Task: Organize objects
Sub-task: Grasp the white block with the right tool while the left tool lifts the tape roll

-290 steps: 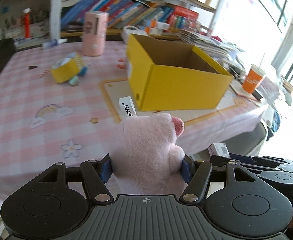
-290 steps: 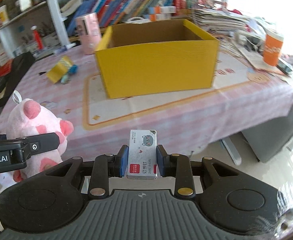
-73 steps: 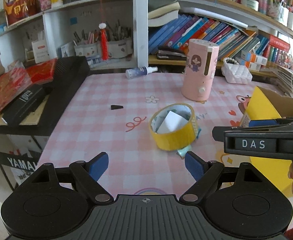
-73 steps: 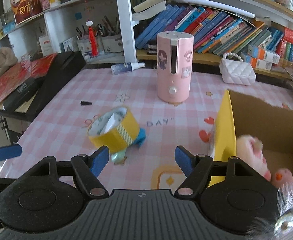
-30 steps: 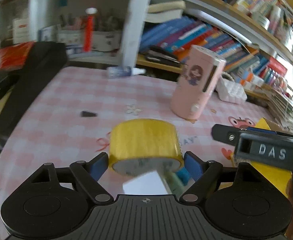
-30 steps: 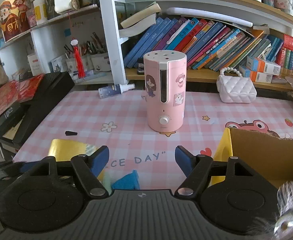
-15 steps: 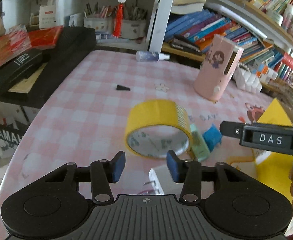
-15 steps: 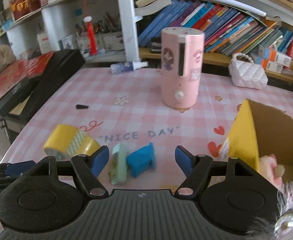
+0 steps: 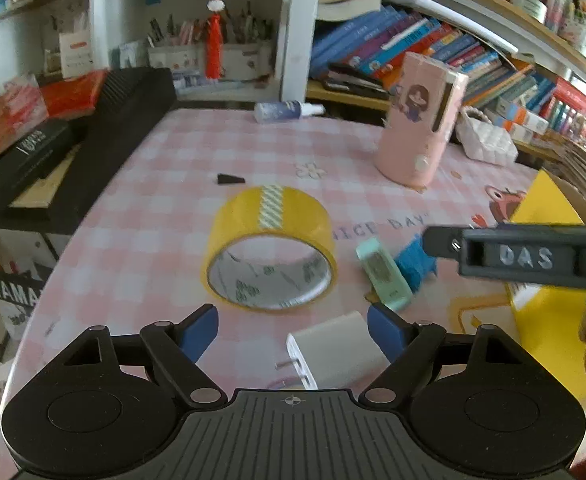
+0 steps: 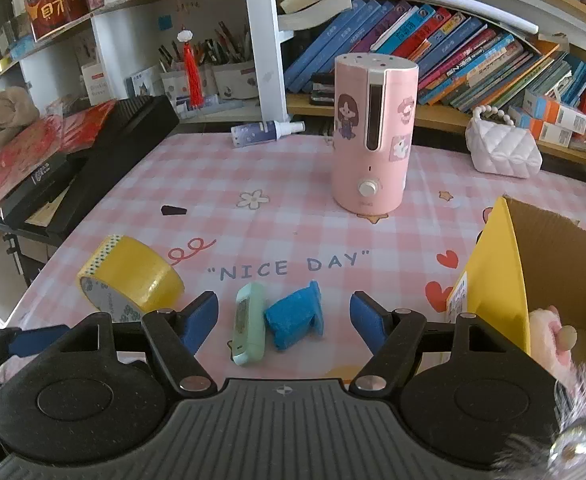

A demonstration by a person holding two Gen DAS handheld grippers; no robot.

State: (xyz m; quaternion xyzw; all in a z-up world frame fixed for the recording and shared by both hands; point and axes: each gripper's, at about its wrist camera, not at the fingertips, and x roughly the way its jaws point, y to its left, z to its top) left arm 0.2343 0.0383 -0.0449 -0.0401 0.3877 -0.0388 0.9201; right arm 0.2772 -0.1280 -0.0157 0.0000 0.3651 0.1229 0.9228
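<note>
A pink plush toy (image 10: 553, 336) is being held in the yellow cardboard box (image 10: 493, 280). The left gripper (image 9: 293, 330) jaws are being opened around a white charger (image 9: 333, 348), untouched; the right gripper (image 10: 283, 316) jaws are being kept spread, empty.

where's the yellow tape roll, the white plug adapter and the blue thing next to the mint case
yellow tape roll (image 9: 271, 216), left wrist view, on its outer yellow band
white plug adapter (image 9: 341, 346), left wrist view, on its white top face
blue thing (image 10: 295, 316), right wrist view, on its middle, right of the mint case (image 10: 249, 322)
</note>
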